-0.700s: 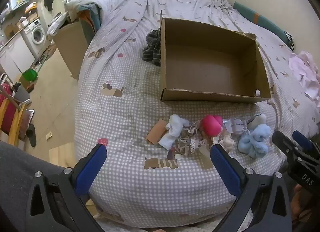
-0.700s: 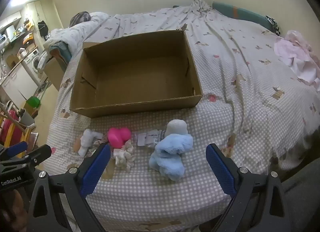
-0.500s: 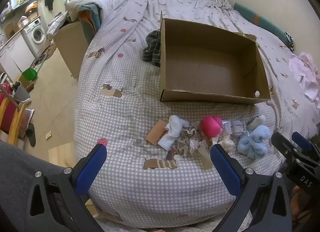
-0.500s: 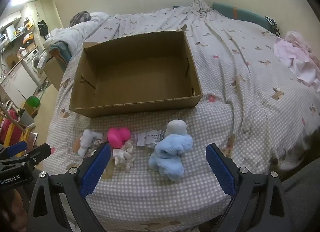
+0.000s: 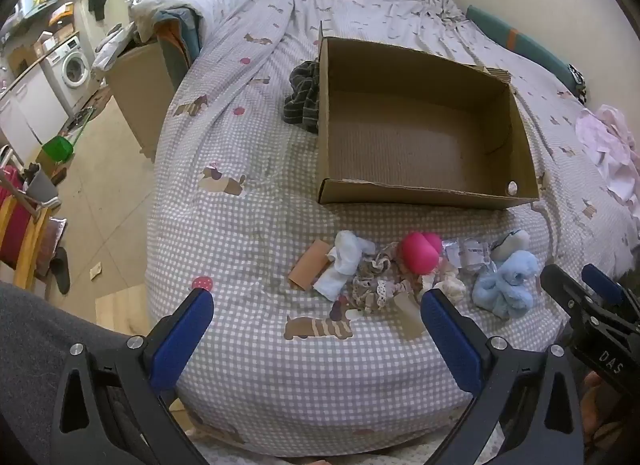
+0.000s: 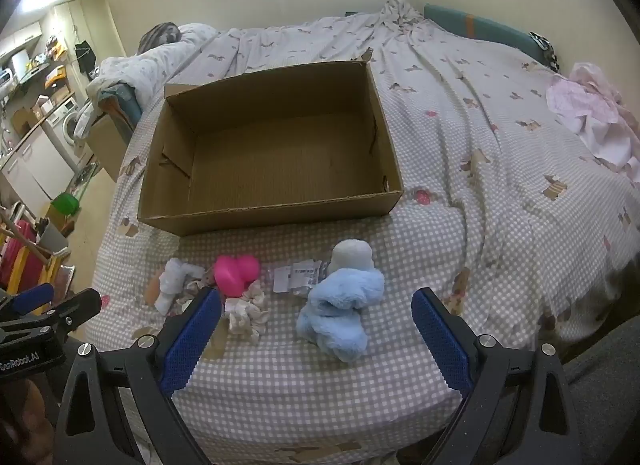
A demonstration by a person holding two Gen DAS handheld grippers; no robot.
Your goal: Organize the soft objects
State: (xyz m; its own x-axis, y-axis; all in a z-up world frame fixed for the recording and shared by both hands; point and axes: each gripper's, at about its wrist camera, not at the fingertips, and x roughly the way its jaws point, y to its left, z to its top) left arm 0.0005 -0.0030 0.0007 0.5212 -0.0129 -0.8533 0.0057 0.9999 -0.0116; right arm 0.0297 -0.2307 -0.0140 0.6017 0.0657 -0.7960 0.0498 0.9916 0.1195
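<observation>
An empty cardboard box sits on the checked bed. In front of it lies a row of soft things: a white sock, lacy scrunchies, a pink plush and a light blue plush. My left gripper is open and empty, just short of the sock and scrunchies. My right gripper is open and empty, its fingers either side of the blue plush, a little short of it.
A dark striped cloth lies left of the box. A paper label and a cardboard tag lie among the soft things. Pink clothing is at the far right. The bed edge drops to the floor on the left.
Both grippers have edged slightly forward toward the row of soft things. Nothing was picked up or moved.
</observation>
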